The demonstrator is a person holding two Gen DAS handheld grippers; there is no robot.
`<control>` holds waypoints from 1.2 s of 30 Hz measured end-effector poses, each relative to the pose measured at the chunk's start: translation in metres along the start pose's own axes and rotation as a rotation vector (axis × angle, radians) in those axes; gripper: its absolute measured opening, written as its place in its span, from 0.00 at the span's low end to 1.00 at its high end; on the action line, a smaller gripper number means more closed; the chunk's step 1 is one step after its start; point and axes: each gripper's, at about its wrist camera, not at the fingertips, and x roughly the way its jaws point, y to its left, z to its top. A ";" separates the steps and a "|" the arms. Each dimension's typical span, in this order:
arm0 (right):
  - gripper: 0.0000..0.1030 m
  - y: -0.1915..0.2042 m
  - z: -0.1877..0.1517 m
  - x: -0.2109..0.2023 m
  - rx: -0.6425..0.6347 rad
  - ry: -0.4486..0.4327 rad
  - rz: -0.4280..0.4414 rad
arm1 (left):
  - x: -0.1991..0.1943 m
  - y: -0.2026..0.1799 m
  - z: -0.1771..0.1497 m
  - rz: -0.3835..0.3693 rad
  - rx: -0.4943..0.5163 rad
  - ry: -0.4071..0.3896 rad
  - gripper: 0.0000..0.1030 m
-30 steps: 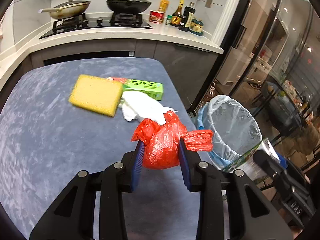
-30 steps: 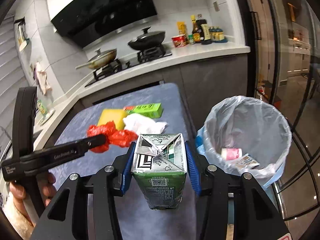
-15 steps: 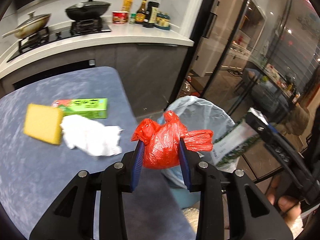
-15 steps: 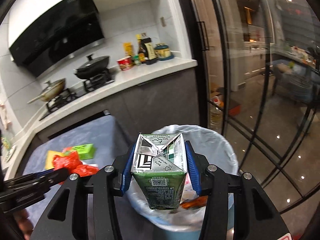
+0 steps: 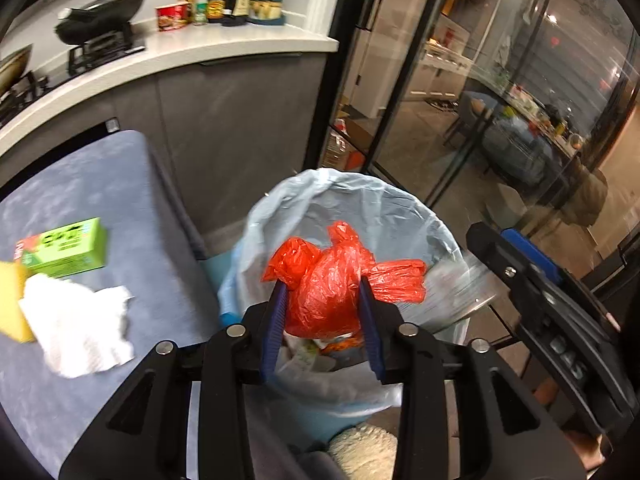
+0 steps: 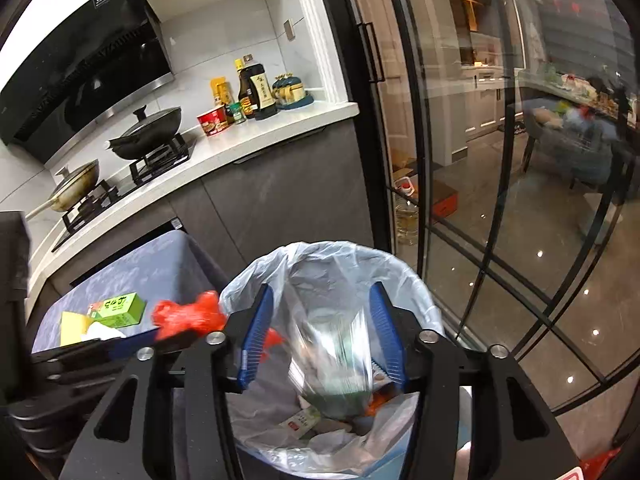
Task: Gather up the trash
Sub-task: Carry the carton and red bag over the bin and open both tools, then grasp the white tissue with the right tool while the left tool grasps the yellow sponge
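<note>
Over the bin (image 5: 404,200), the left tongs (image 5: 322,312) have begun easing apart, though the red bag (image 5: 332,280) sits between the pads, seemingly pinched at its bulging middle; it looks light, soft and crinkly, so a squeeze across the bulk suits it better than the loose tails. The right tongs (image 6: 320,330) have just spread clear of the carton (image 6: 336,360), a blur dropping into the bin, light and stiff.

Blue-grey table (image 5: 100,184) with green box (image 5: 64,248), yellow sponge (image 5: 10,304), crumpled white tissue (image 5: 80,328) on top.
</note>
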 end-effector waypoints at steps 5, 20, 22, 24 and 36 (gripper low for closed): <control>0.56 -0.006 0.003 -0.007 0.021 -0.020 -0.004 | 0.004 -0.008 0.003 0.002 0.008 -0.014 0.54; 0.56 0.027 -0.007 -0.026 -0.024 -0.010 0.068 | -0.037 0.030 -0.014 0.039 -0.094 -0.067 0.56; 0.56 0.039 -0.011 -0.028 -0.039 -0.002 0.086 | -0.049 0.043 -0.019 0.054 -0.124 -0.083 0.56; 0.56 0.051 -0.015 -0.029 -0.058 0.008 0.108 | -0.060 0.057 -0.023 0.076 -0.150 -0.096 0.56; 0.56 0.144 -0.046 -0.027 -0.197 0.078 0.239 | -0.124 0.161 -0.074 0.217 -0.365 -0.144 0.57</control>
